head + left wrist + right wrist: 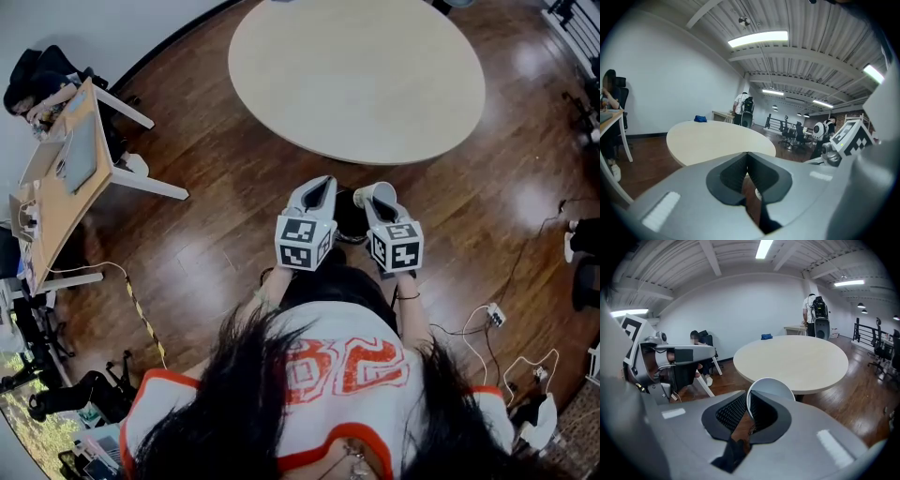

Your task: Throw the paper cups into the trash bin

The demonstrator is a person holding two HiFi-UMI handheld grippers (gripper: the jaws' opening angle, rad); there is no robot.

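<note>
Count: one paper cup [771,386], its rim clamped between the right gripper [747,404] fingers. Left gripper [747,161]: fingers together, nothing between them. One round worktop [356,75] beyond both fingertips.

The person wears a white jersey [337,342] edged in orange at the shoulders and hem, with large orange numerals across the back. Long dark hair [225,412] spills over it. A thin dark band [407,296] circles the right wrist. The left claw [323,183] and right claw [372,199] are smooth, pale-grey moulded shells, each capped with a white cube [305,242] printed with black square markers. Inside them the pads [729,412] are dark and ribbed, and pale rectangular strips [833,446] mark the grey housings.
</note>
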